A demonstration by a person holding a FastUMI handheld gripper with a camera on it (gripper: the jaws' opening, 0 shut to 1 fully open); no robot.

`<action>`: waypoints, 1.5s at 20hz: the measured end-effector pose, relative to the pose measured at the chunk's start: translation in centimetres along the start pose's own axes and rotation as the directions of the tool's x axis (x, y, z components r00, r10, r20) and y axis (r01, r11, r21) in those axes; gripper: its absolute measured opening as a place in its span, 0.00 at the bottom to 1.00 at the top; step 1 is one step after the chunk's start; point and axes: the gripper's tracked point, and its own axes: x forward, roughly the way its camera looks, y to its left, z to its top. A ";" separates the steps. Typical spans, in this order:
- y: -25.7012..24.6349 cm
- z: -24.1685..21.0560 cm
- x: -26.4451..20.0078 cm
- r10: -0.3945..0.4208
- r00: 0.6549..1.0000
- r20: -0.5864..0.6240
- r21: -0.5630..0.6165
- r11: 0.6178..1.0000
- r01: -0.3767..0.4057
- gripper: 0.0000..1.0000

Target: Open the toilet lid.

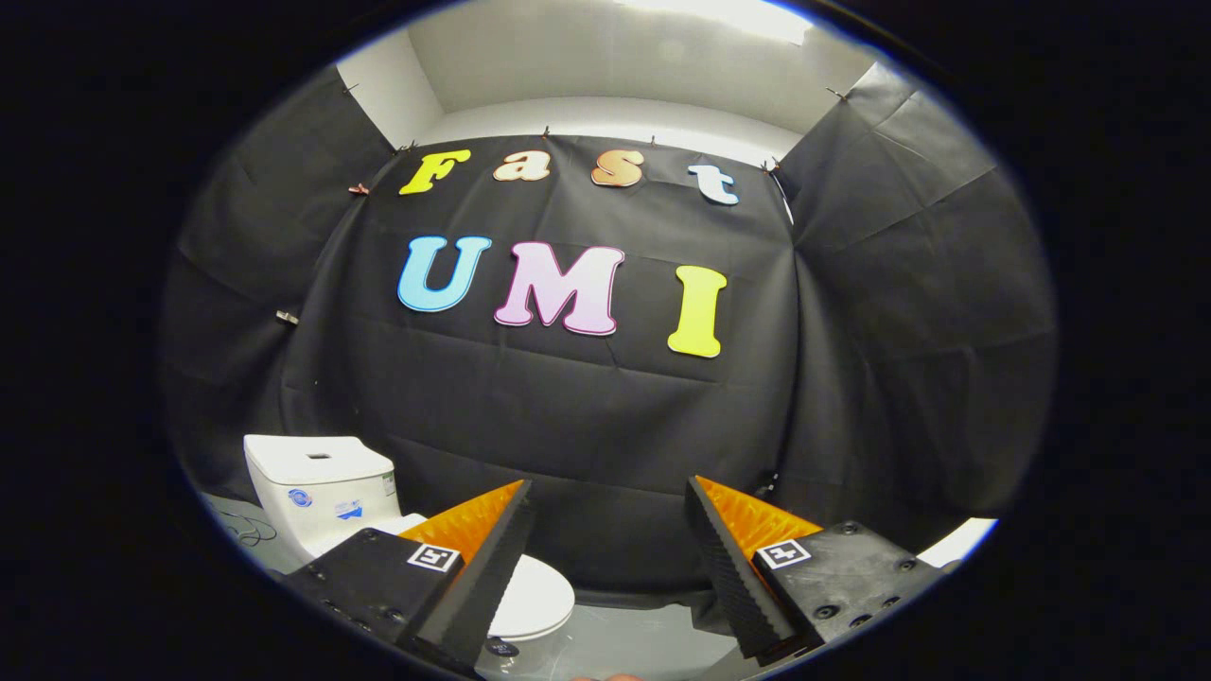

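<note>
A white toilet stands low on the floor, beyond and to the left of my fingers. Its tank (pixel 317 492) rises against the black cloth wall. The lid (pixel 533 598) lies flat and closed over the bowl, partly hidden behind my left finger (pixel 478 577). My gripper (pixel 608 497) is open, with a wide gap between the fingers and nothing held. It hangs above the toilet and well apart from the lid, pointing at the back wall.
Black cloth walls (pixel 587 426) close the booth at the back and on both sides. The pale floor (pixel 624 643) shows below the fingers. A thin cable (pixel 248 532) lies on the floor left of the tank.
</note>
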 end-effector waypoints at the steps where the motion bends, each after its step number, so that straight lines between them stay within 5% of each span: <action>1: 0.1 -0.2 0.1 0.006 1.000 -0.003 -0.006 1.000 -0.006 0.98; 7: 2.2 -0.9 0.4 0.101 0.993 -0.068 0.065 0.993 -0.096 0.98; 11: 1.5 -1.8 3.0 0.147 0.987 -0.059 -0.001 0.989 -0.148 0.98; 15: 2.1 -7.9 5.1 0.212 0.955 -0.206 0.078 0.977 -0.199 0.98; 18: 5.2 -15.1 3.5 0.359 0.840 -0.406 0.327 0.916 -0.233 0.99; 21: 6.6 -23.3 2.1 0.438 0.709 -0.553 0.521 0.846 -0.116 0.99; 26: 7.5 -33.8 -0.4 0.479 0.539 -0.693 0.645 0.745 0.167 0.97; 30: 10.8 -37.0 -2.1 0.562 0.450 -0.694 0.696 0.682 0.223 0.97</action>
